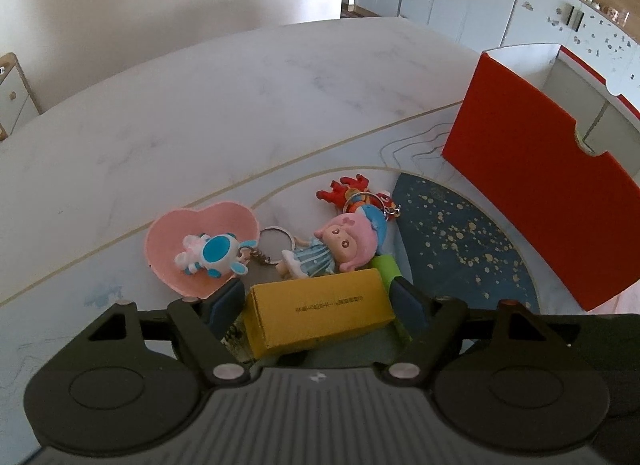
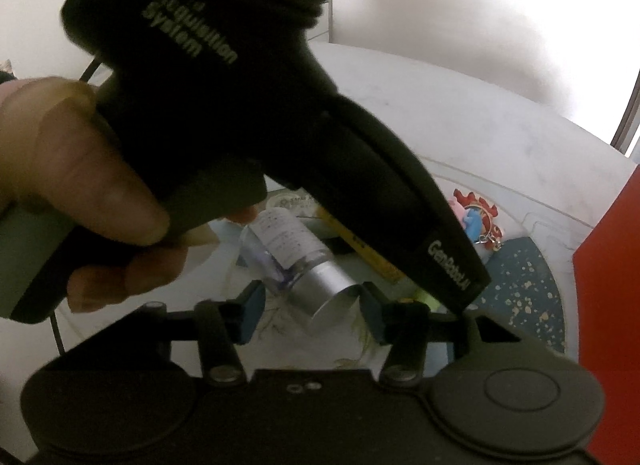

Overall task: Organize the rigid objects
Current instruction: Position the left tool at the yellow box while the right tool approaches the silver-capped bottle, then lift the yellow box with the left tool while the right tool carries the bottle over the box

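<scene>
In the left wrist view my left gripper [image 1: 316, 301] has its pads against the two ends of a yellow cardboard box [image 1: 318, 311], shut on it. Beyond it lie a pink-haired doll keychain [image 1: 336, 249], a red figure keychain [image 1: 352, 191], a green cylinder [image 1: 386, 267], and a pink heart dish [image 1: 196, 243] holding a blue-and-white figure [image 1: 214, 255]. In the right wrist view my right gripper [image 2: 312, 305] is open around the silver cap end of a clear bottle [image 2: 296, 257] lying on its side. The left gripper's body [image 2: 280, 105] crosses above it.
A red open box [image 1: 536, 193] stands at the right on the white marble table [image 1: 240, 97]. A dark blue speckled mat [image 1: 460, 241] lies beside it. A hand [image 2: 80, 169] holds the left gripper. White cabinets stand beyond the table.
</scene>
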Available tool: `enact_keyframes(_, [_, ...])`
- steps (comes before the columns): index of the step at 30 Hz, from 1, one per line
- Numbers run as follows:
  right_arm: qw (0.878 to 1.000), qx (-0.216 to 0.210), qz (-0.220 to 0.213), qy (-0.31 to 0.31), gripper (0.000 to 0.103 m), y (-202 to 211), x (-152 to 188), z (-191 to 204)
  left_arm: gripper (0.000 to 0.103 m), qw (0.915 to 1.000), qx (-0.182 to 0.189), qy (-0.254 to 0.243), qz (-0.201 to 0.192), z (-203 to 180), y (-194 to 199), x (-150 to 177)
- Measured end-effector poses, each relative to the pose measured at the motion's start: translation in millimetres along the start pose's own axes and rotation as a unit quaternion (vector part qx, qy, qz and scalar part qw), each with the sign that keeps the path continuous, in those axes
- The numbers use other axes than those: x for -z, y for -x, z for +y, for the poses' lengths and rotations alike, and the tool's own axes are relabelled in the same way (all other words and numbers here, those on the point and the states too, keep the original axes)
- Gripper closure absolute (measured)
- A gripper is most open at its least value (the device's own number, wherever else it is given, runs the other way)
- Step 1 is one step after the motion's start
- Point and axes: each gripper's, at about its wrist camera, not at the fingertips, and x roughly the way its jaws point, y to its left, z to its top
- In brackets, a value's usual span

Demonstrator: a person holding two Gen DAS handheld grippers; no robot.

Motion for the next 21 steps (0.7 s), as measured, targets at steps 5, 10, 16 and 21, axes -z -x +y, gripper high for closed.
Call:
enact_keyframes(5, [1.0, -0.005, 0.007, 0.0, 0.056, 8, 4, 4, 0.024, 1.0, 0.0, 0.003, 0.0, 0, 2, 3])
enact_keyframes(10, [1.0, -0.003, 0.006, -0.012, 0.056, 24, 12, 5, 0.024, 0.9999, 0.003, 0.016, 0.004, 3, 5, 5])
enact_keyframes(16, [0.999, 0.008, 0.0, -0.033, 0.057, 53, 29, -1, 0.025, 0.9991, 0.006, 0.041, 0.006, 7, 10, 6])
enact_keyframes(21, [0.998, 0.026, -0.007, -0.054, 0.056, 73, 36, -14, 0.025, 0.9981, 0.006, 0.062, 0.002, 11, 20, 8])
